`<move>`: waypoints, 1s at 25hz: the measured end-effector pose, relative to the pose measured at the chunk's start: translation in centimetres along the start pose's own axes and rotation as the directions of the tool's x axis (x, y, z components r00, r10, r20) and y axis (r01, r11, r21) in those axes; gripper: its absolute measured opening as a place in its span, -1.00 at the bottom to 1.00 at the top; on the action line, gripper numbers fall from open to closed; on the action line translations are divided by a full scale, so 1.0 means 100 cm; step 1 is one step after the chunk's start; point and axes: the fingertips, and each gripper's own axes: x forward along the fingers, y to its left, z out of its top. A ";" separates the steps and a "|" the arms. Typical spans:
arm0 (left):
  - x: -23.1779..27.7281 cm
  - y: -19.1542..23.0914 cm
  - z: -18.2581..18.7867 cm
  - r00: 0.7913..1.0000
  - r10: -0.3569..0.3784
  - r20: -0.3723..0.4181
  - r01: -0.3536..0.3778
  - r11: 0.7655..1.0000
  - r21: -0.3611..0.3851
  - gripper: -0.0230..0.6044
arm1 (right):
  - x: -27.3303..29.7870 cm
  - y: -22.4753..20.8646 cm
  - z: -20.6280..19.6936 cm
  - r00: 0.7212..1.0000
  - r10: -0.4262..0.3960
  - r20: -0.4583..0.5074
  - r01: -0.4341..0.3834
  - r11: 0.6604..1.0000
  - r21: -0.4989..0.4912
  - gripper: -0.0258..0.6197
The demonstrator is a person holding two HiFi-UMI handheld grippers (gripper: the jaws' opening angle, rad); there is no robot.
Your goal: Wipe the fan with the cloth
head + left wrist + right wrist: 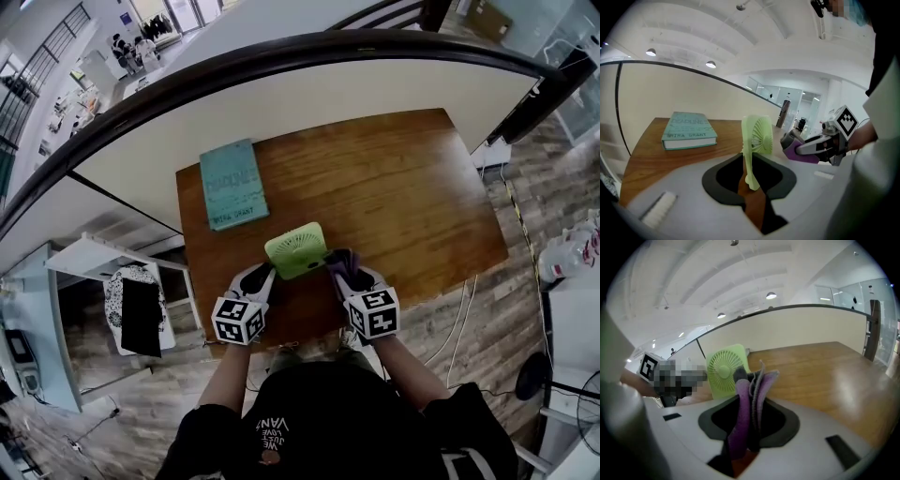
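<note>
A small light-green fan (296, 249) stands tilted on the wooden table (403, 197), near its front edge. My left gripper (265, 277) is shut on the fan's left edge; in the left gripper view the fan (757, 138) rises edge-on from between the jaws. My right gripper (340, 269) is shut on a folded purple cloth (339, 261), just right of the fan and touching or almost touching it. In the right gripper view the cloth (749, 397) stands up from the jaws, with the fan's grille (723, 372) right behind it.
A teal book (232, 183) lies flat at the table's far left, behind the fan. A curved dark rail (281, 56) and a white wall border the table's far side. The person's body is at the near edge.
</note>
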 end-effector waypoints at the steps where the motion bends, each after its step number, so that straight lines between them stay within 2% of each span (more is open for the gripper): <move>1: -0.003 0.000 0.002 1.000 0.017 0.010 -0.017 1.000 -0.004 -0.72 | -0.004 0.001 0.004 1.000 0.009 0.015 -0.009 1.000 -0.005 -0.56; 4: -0.016 -0.003 0.009 0.996 0.070 0.051 -0.069 0.998 -0.013 -0.72 | -0.017 0.003 0.018 0.997 0.040 0.063 -0.039 0.999 -0.020 -0.56; 7: -0.028 -0.010 0.018 0.987 0.131 0.097 -0.130 0.991 -0.020 -0.82 | -0.033 0.005 0.032 0.991 0.074 0.112 -0.069 0.997 -0.047 -0.56; 14: -0.061 -0.047 0.042 0.936 0.255 0.241 -0.247 0.967 -0.066 -0.89 | -0.071 0.015 0.054 0.962 0.205 0.181 -0.178 0.972 -0.153 -0.56; 18: -0.078 -0.080 0.047 0.915 0.277 0.294 -0.261 0.961 -0.094 -0.89 | -0.093 0.017 0.054 0.947 0.259 0.192 -0.217 0.953 -0.212 -0.56; 25: -0.104 -0.124 0.041 0.915 0.271 0.299 -0.258 0.963 -0.080 -0.89 | -0.124 0.024 0.040 0.938 0.288 0.194 -0.238 0.940 -0.242 -0.56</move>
